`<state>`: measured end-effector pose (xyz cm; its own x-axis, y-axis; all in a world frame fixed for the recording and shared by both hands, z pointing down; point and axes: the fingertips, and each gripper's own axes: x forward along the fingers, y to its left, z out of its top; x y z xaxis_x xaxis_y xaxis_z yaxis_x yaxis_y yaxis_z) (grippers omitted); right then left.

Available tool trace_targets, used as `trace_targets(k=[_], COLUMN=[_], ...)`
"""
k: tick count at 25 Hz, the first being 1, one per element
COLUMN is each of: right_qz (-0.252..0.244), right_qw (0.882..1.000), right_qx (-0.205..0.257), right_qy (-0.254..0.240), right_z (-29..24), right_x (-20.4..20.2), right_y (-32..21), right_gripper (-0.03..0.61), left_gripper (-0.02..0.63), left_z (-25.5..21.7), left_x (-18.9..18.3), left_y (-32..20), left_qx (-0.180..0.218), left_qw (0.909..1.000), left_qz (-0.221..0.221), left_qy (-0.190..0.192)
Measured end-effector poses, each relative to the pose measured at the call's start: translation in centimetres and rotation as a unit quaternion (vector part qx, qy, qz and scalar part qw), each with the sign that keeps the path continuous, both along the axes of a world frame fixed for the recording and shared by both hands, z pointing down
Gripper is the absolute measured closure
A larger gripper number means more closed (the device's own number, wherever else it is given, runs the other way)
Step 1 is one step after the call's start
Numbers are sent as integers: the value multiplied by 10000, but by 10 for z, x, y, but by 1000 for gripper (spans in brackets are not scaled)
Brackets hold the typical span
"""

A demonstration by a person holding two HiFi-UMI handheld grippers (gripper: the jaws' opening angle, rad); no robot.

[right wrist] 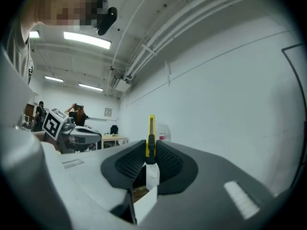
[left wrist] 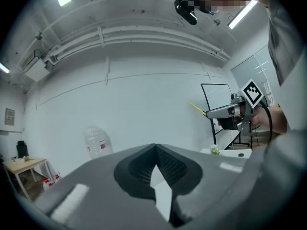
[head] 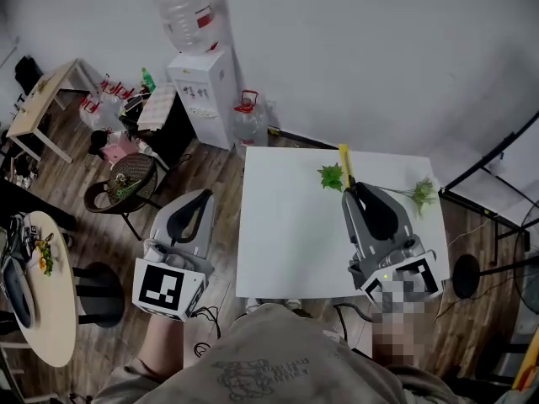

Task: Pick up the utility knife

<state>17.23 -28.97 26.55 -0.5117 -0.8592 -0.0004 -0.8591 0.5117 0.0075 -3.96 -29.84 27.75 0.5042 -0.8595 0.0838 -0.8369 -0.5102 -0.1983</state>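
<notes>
Fingers [right wrist: 168,163] of my right gripper [right wrist: 150,150] pinch the utility knife [right wrist: 151,128] edge-on. Its yellow body rises past their tips, and its lower end is hidden between the pads. I can't tell if a blade is out. From the head view only a yellow strip shows over the white table [head: 286,251], beside a green sprig [head: 333,176]. My left gripper [left wrist: 156,150] is closed on nothing, off the table's left edge.
</notes>
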Motion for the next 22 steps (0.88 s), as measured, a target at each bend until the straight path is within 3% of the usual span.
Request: trace_targets(k=[6,12,22], right_qz=[-203,-305,-209], right_qw=[9988,9964,9971], right_qx=[-218,-705,-604], right_qy=[389,369,413], right_z=[16,52,47], right_x=[-12,-26,-21], right_y=[27,33,28], right_gripper=[488,488,488], left_gripper=[613,613,613], left_z=[7,34,29], left_x=[4,12,8], left_y=[18,31,25], left_qx=[-114,-582,-257], left_qw=[9999,9977,9992], left_qz=[122,270,301], left_qy=[44,206,61])
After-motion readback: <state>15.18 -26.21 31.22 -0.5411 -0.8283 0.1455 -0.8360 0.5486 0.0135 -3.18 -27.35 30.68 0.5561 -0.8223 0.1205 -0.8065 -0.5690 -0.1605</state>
